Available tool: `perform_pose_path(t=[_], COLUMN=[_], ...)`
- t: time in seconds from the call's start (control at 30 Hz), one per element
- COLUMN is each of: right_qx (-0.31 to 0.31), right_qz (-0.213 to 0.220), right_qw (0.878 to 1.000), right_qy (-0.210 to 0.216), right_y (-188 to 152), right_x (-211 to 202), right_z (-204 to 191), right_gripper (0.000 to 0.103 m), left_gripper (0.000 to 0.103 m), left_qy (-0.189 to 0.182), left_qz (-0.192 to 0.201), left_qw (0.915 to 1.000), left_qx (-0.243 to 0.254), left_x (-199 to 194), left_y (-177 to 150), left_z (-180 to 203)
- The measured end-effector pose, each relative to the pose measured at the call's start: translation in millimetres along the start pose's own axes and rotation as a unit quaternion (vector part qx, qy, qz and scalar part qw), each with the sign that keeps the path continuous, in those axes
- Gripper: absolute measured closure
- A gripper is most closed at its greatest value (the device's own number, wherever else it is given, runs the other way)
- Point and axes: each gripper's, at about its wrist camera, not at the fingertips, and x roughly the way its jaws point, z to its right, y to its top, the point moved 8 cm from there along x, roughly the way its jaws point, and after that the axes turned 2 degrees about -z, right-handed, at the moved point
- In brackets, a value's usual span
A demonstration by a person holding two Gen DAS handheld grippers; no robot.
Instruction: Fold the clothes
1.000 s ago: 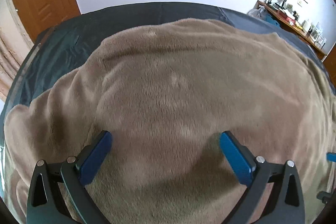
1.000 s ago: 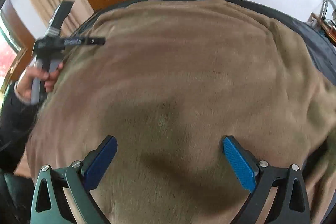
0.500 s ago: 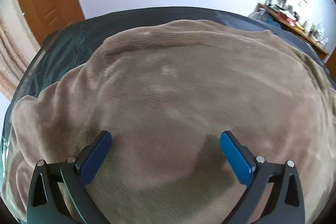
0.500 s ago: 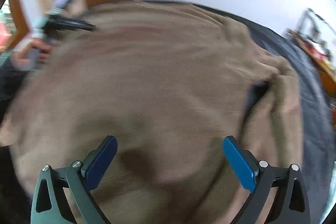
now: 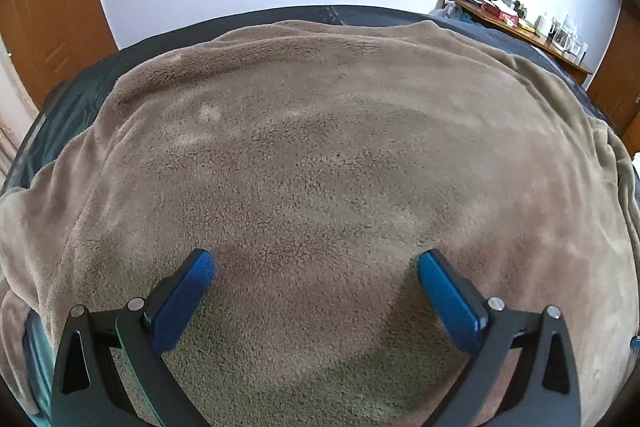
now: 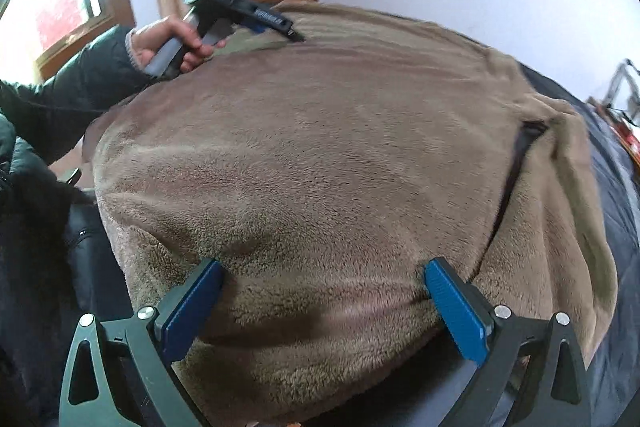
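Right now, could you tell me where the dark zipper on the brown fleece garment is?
In the right wrist view, the dark zipper runs down the right side of the brown fleece garment, ending near the right tongs' right-hand fingertip.

Left tool (image 5: 314,265) spread wide over brown fleece garment (image 5: 320,155), dark bedcover (image 5: 76,107) beneath, cluttered desk (image 5: 516,23) behind

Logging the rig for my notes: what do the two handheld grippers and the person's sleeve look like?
Both the left gripper and the right gripper have black angular finger frames with silver pivot screws and textured blue pads. The sleeve is dark and quilted, with a lighter cuff at the wrist.
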Motion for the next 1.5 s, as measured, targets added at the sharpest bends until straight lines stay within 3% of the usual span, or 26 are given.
perform_pose_path(t=[0.23, 0.33, 0.43, 0.5, 0.57, 0.6, 0.73, 0.9, 1.13, 1.23, 1.33, 1.5], right_qx=[0.082, 0.145, 0.211, 0.248, 0.273, 0.283, 0.288, 0.286, 0.324, 0.349, 0.381, 0.371], right_qz=[0.032, 0.079, 0.089, 0.087, 0.079, 0.073, 0.046, 0.043, 0.059, 0.080, 0.122, 0.180], right_qw=[0.996, 0.985, 0.968, 0.957, 0.947, 0.942, 0.936, 0.932, 0.916, 0.894, 0.857, 0.826], right_qy=[-0.022, -0.049, -0.102, -0.125, -0.148, -0.162, -0.198, -0.218, -0.231, -0.270, -0.324, -0.383], right_y=[6.7, 4.6, -17.8, -34.9, -48.8, -54.7, -65.8, -53.8, -47.2, -48.9, -47.8, -20.2], right_x=[-24.1, -52.7, -73.3, -82.1, -86.6, -87.0, -80.3, -67.5, -59.3, -81.2, -123.9, -170.3], right_z=[10.7, 34.3, 68.3, 85.1, 98.5, 104.9, 121.0, 137.2, 162.2, 180.4, 207.4, 221.1], right_gripper=[0.001, 0.001, 0.002, 0.009, 0.030, 0.034, 0.039, 0.045, 0.085, 0.092, 0.092, 0.092], left_gripper=[0.000, 0.000, 0.000, 0.000, 0.000, 0.000, 0.000, 0.000, 0.000, 0.000, 0.000, 0.000], left_qy=[-0.004, -0.007, -0.011, -0.012, -0.012, -0.011, -0.012, -0.011, -0.013, -0.020, -0.024, -0.032], left_qz=[0.004, 0.006, 0.008, 0.009, 0.009, 0.009, 0.009, 0.009, 0.010, 0.013, 0.014, 0.016], left_qw=[1.0000, 1.0000, 0.9999, 0.9999, 0.9999, 0.9999, 0.9999, 0.9999, 0.9999, 0.9997, 0.9995, 0.9992], left_qx=[0.002, 0.001, -0.001, -0.001, -0.001, -0.001, -0.002, -0.002, -0.004, -0.011, -0.014, -0.019], left_x=[-2.7, -5.4, -4.6, -4.7, -5.3, -5.1, -4.4, -5.2, -5.8, -7.0, -7.8, -8.3], left_y=[-3.2, -5.9, -6.1, -6.3, -6.9, -6.7, -6.4, -8.0, -8.6, -7.8, -7.3, -6.6], left_z=[-3.5, -7.1, -5.4, -5.5, -5.5, -5.1, -4.6, -4.8, -4.9, -5.9, -6.8, -8.1])
